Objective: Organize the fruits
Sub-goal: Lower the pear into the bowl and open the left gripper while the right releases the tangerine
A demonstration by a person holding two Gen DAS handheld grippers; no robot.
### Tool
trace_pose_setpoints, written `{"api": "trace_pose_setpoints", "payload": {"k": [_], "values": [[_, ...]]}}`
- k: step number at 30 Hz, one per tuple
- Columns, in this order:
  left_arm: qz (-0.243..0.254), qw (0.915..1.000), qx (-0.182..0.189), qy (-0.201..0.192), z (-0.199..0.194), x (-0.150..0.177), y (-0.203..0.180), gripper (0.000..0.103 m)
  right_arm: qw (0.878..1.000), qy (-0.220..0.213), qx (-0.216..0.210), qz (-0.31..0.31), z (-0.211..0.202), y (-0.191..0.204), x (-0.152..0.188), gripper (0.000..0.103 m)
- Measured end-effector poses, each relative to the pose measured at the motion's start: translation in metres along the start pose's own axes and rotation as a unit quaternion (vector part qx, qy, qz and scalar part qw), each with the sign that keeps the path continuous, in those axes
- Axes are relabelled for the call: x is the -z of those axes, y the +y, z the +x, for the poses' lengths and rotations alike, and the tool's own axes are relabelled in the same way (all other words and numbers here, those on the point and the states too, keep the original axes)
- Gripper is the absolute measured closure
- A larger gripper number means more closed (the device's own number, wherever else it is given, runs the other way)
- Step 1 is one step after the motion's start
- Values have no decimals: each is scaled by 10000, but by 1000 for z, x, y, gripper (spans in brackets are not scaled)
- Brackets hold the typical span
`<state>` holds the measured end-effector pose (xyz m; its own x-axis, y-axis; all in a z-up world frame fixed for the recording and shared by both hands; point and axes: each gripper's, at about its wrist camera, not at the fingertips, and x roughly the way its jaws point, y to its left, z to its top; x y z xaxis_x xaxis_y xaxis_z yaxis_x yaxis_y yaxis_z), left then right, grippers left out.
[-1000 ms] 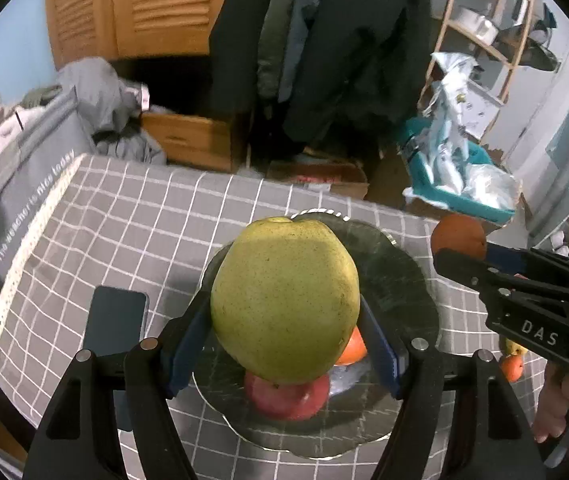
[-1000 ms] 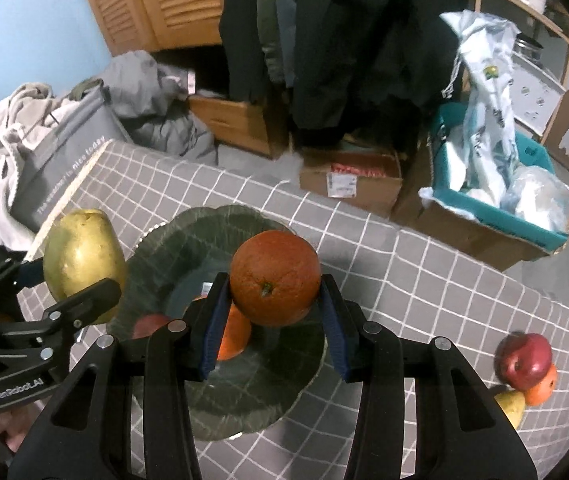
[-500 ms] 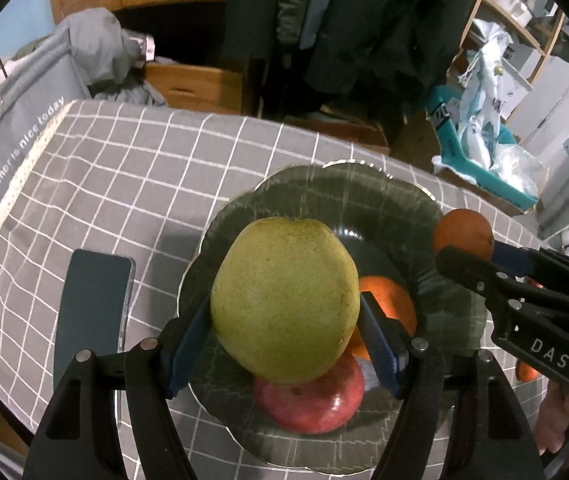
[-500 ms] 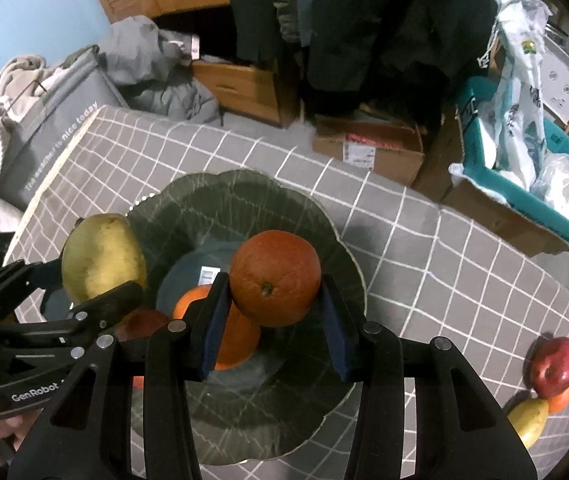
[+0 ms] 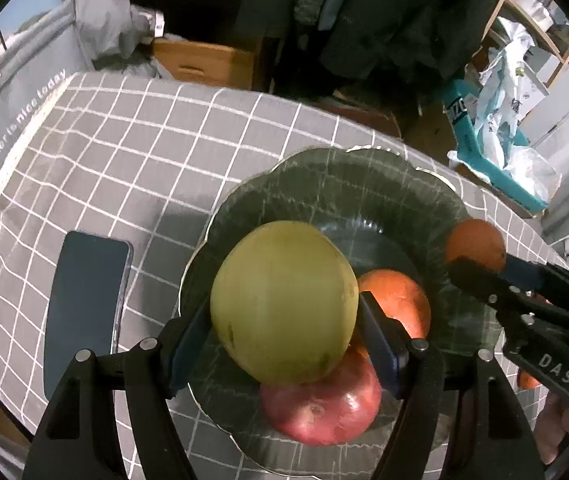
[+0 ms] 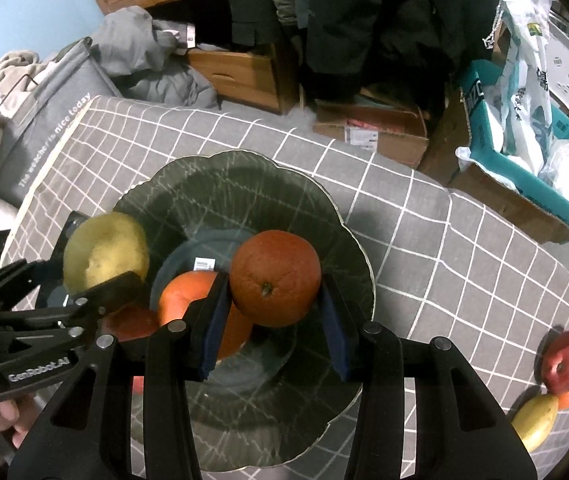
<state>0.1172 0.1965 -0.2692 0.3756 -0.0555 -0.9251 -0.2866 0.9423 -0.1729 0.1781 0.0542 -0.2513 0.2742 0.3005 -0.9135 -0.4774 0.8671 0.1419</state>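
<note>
Plate (image 6: 336, 216) sits on tablecloth (image 6: 464, 264); two fruits (image 6: 188, 296) lie in it. Phone (image 5: 84, 304) left of plate; three fruits (image 6: 556, 380) far right.

I am holding both loads over the glass plate (image 6: 336, 216), whose near-left floor is taken by a red apple (image 5: 320, 404) and an orange (image 6: 188, 296); its far half is lying bare. A phone (image 5: 84, 304) is blocking the tablecloth's (image 6: 464, 264) left edge, and three fruits (image 6: 556, 380) are crowding its right edge.
</note>
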Motion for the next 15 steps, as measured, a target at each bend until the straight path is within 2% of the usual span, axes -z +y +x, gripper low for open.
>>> {"api": "trace_pose_setpoints", "payload": {"k": [3, 4, 5, 8, 13, 14, 15], "values": [[-50, 10000, 48, -43, -3, 0, 2, 31, 10000, 7, -12, -16, 1, 2, -1, 59], [-38, 9999, 95, -121, -6, -1, 1, 25, 10000, 10, -23, -23, 1, 3, -1, 59], [-23, 9997, 161, -165, -10, -2, 0, 23, 10000, 14, -34, -36, 2, 4, -1, 59], [48, 9996, 36, -272, -18, -4, -1, 23, 10000, 31, -40, -72, 3, 5, -2, 59], [-38, 9997, 50, -246, -19, -4, 2, 23, 9999, 66, -148, -46, 3, 4, -5, 58], [-33, 9997, 41, -252, -19, -5, 2, 23, 9999, 56, -145, -58, 3, 5, -5, 55], [-28, 9997, 25, -261, -21, -5, 1, 23, 9999, -20, -152, -76, 0, 6, -5, 46]]}}
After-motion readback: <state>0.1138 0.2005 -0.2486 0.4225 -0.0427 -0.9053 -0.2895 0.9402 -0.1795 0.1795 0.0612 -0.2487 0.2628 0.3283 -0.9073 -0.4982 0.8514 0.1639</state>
